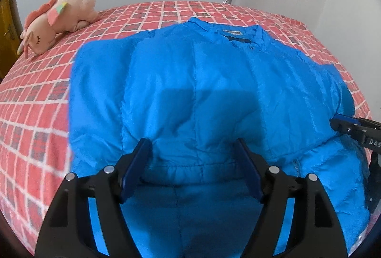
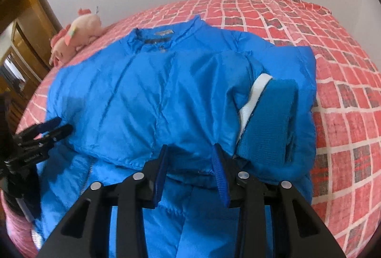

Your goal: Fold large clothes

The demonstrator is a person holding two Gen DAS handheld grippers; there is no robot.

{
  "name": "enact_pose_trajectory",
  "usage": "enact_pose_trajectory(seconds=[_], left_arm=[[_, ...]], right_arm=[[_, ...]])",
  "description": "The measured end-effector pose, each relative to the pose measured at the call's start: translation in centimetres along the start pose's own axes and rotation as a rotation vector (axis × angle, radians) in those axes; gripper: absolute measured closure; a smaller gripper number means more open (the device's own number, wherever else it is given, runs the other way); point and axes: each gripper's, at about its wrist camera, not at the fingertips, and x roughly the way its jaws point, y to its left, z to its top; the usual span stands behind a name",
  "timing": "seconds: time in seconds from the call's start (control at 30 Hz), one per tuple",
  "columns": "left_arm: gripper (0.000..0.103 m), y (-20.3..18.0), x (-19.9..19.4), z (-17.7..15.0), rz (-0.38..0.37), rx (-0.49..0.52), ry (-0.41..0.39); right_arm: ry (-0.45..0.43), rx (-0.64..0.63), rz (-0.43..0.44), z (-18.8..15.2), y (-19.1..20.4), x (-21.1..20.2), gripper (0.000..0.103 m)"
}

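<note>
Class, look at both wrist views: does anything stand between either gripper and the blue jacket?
Nothing visible does. The left gripper and right gripper are both right at the blue jacket; the plush toy lies off it.

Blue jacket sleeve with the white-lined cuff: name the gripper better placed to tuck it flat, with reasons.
Right, probably. The right gripper sits at the jacket's hem directly beside the cuff. The left gripper, jaws wide open, hovers over the opposite half, away from that sleeve.
</note>
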Motion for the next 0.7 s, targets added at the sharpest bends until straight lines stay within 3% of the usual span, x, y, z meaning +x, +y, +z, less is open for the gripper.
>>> enact_pose_trajectory(seconds=[0.07,0.13,0.23,0.47,0.7], left_arm=[[0.029,0.0,-2.6,-0.4,-0.008,0.001,-0.039],[0.023,0.6,-6.1,-1.7,-0.014,0.001,-0.086],[0.021,2.4,-10.0,-5.2,0.017,-0.003,-0.098],[0.021,7.0,-15.2,-15.8,0.131,-0.069,-0.01],[0.017,8.0,-16.8,-22.6,0.027,-0.171,0.067]], right_arm=[[-0.046,-0.012,0.027,-0.9,0.3,-2.4,0.063],[-0.11,-0.046,0.005,-3.0,0.7,-5.6,0.053],[-0.143,-0.088,-0.013,-7.3,0.7,-8.8,0.051],[-0.076,-0.036,-0.068,-16.7,-1.5,-12.5,0.05],[-0.055,0.003,-0.088,-21.7,-2.1,-15.6,0.042]])
